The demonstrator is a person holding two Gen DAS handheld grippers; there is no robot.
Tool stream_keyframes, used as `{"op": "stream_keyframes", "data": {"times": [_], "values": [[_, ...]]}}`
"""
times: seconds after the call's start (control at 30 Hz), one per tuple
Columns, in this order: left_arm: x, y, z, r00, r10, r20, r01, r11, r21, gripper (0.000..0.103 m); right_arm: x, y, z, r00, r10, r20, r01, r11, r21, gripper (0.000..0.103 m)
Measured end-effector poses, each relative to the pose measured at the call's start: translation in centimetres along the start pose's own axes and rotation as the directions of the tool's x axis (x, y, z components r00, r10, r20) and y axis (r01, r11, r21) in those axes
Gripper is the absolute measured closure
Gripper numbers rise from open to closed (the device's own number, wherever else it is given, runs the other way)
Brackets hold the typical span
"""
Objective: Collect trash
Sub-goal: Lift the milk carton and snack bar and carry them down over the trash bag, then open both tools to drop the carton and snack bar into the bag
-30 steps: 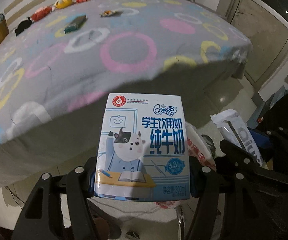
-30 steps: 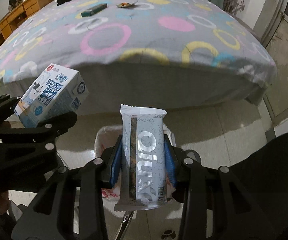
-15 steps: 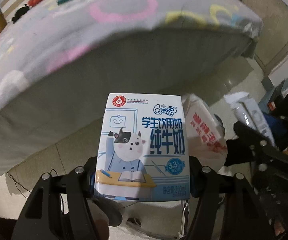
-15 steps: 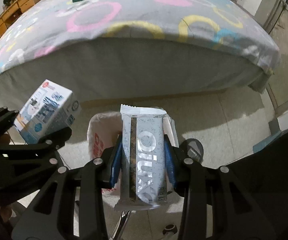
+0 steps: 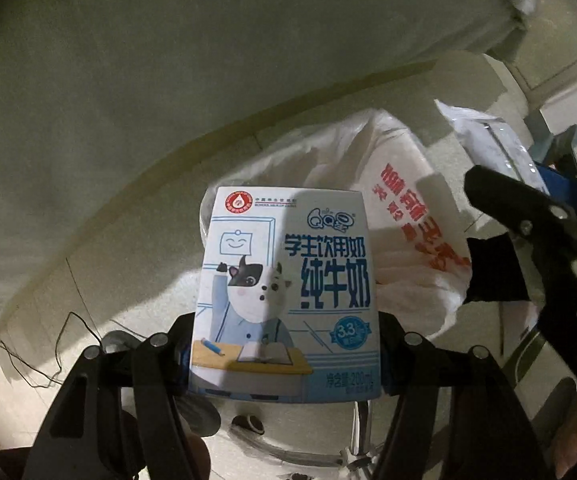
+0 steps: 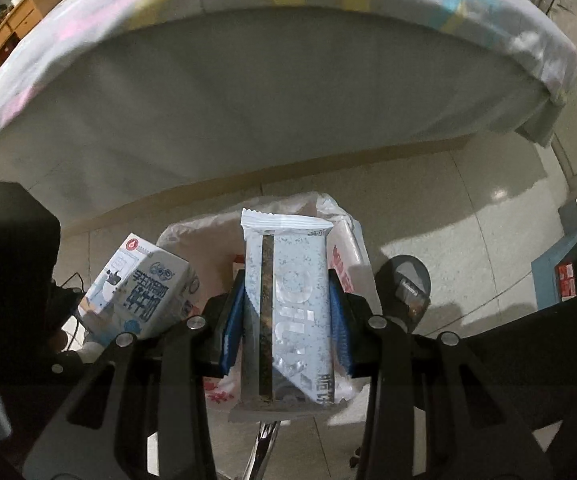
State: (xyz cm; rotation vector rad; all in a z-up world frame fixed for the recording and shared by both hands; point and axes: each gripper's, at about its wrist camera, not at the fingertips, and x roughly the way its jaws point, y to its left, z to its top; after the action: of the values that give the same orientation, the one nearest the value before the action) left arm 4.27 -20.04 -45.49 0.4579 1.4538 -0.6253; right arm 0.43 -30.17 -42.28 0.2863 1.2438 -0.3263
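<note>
Left gripper (image 5: 286, 354) fingers clamped on milk carton (image 5: 286, 292); right gripper (image 6: 286, 328) fingers clamped on snack wrapper (image 6: 288, 308), both above white plastic bag (image 5: 404, 216) beside bed (image 6: 248, 92).

Left hand-held gripper (image 5: 286, 354): matte black plastic fingers, angular, long slot cut-outs through each arm, round silver screw heads at joints. Right hand-held gripper (image 6: 286, 320): same black frame with slots and silver screws, ribbed blue pads (image 6: 233, 322) on inner faces of fingers. In left view, right gripper body black, silver screws, faint white lettering on side.
</note>
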Motion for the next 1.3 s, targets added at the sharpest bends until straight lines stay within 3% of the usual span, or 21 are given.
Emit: {"op": "stream_keyframes", "data": {"times": [0.27, 0.73, 0.77, 0.83, 0.87, 0.97, 1.3], "values": [[2.3, 0.3, -0.4, 0.998, 0.009, -0.06, -0.009, 1.0, -0.002, 0.039, 2.4, 0.1, 0.4, 0.999, 0.015, -0.05, -0.015, 1.0, 0.008, 0.066], [3.1, 0.8, 0.1, 0.995, 0.015, -0.097, -0.018, 0.999, -0.03, 0.038, 4.3, 0.6, 0.3, 0.995, 0.022, -0.1, -0.021, 1.0, 0.008, 0.065], [3.2, 0.8, 0.1, 0.995, 0.021, -0.101, -0.024, 0.999, -0.028, 0.037, 4.5, 0.7, 0.2, 0.994, 0.016, -0.106, -0.016, 1.0, 0.004, 0.062], [3.4, 0.9, 0.0, 0.993, 0.026, -0.111, -0.03, 0.999, -0.03, 0.027, 4.5, 0.7, 0.3, 0.994, 0.019, -0.104, -0.019, 1.0, 0.005, 0.039], [3.5, 1.0, 0.0, 0.993, 0.026, -0.117, -0.03, 0.999, -0.035, 0.016, 4.4, 0.8, 0.3, 0.995, 0.013, -0.102, -0.013, 1.0, 0.003, 0.033], [3.6, 1.4, -0.1, 0.992, 0.028, -0.122, -0.034, 0.998, -0.05, 0.013, 4.4, 0.8, 0.3, 0.995, 0.01, -0.102, -0.01, 1.0, -0.001, 0.024], [2.8, 2.0, 0.0, 0.994, 0.032, -0.1, -0.039, 0.997, -0.067, 0.011, 3.7, 0.6, 0.4, 0.997, -0.013, -0.075, 0.013, 1.0, 0.002, 0.022]]}}
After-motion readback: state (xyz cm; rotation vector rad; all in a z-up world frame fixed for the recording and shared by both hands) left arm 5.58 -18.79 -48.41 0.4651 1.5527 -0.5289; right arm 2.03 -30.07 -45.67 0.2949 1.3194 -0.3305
